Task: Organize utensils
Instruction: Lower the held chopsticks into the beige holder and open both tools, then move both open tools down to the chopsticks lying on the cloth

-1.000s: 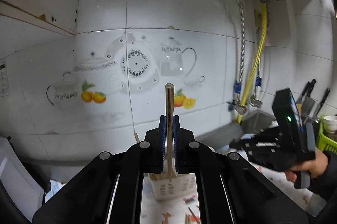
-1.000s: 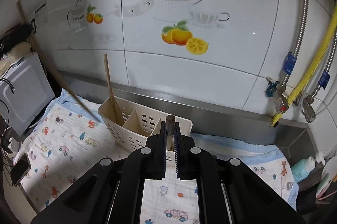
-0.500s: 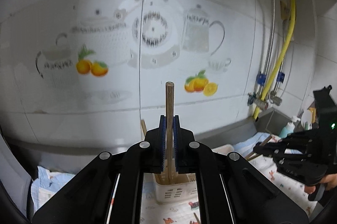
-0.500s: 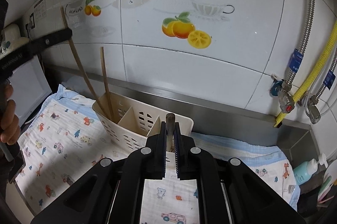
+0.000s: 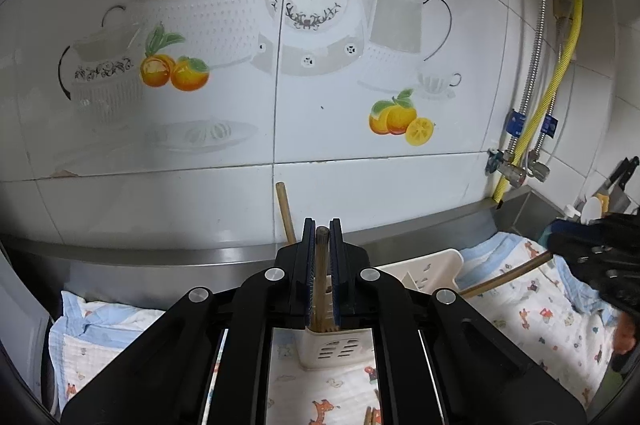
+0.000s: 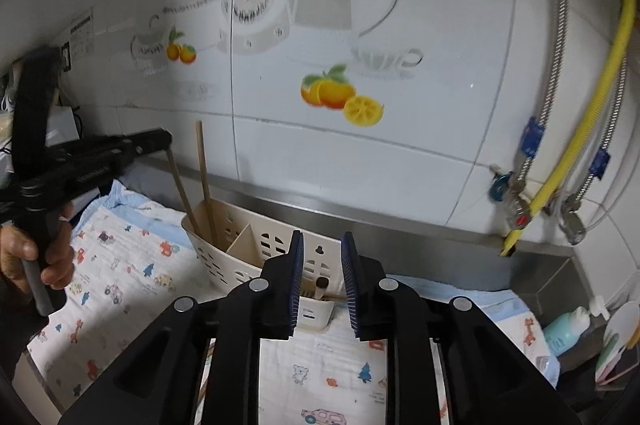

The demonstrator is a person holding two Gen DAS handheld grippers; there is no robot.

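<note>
Left gripper [image 5: 321,245] clamps a wooden chopstick [image 5: 320,277] over the holder [image 5: 432,265]; right gripper [image 6: 322,281] gapes empty

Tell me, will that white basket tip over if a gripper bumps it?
The basket probably slides or tips easily: it looks like thin, holey plastic, so likely light. It sits on a soft cloth, and the chopsticks stand tall at one end, possibly adding some lean.

A surface [image 6: 532,265] along the tiled wall is covered by a white, blue-edged cloth printed with small cartoon animals and cars [image 6: 120,265]. At centre frame, a cream perforated plastic utensil caddy [image 6: 256,245] stands on the cloth; a pale teal pump bottle [image 6: 568,329] sits lower right.
</note>
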